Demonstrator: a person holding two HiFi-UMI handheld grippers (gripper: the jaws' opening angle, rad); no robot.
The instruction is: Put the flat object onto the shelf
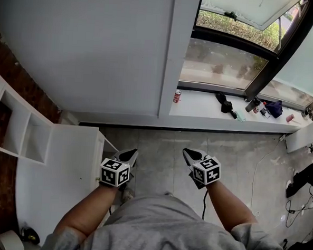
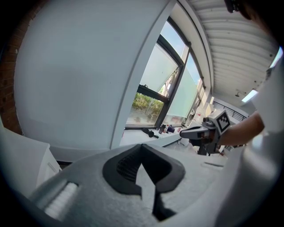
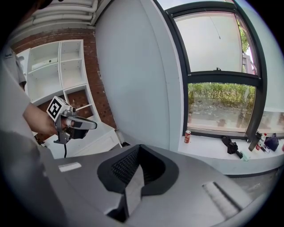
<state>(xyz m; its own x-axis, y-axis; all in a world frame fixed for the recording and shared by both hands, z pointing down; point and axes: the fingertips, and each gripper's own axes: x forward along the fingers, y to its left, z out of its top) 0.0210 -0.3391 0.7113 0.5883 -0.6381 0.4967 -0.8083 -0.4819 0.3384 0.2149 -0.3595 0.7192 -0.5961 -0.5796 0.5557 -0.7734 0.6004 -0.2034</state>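
Left gripper (image 1: 129,156): jaws together, nothing between the pads. Right gripper (image 1: 190,153): same, closed and empty. Both are held side by side, apart from each other, in front of the person's grey shirt (image 1: 166,228), pointing forward and down over the concrete floor (image 1: 161,140). White cabinet top (image 1: 64,169) lies just left of the left gripper. Shelf (image 1: 36,141) stands further left against the brick wall (image 1: 12,70), compartments open. Window sill (image 1: 205,106) ahead carries a red can (image 1: 177,96).
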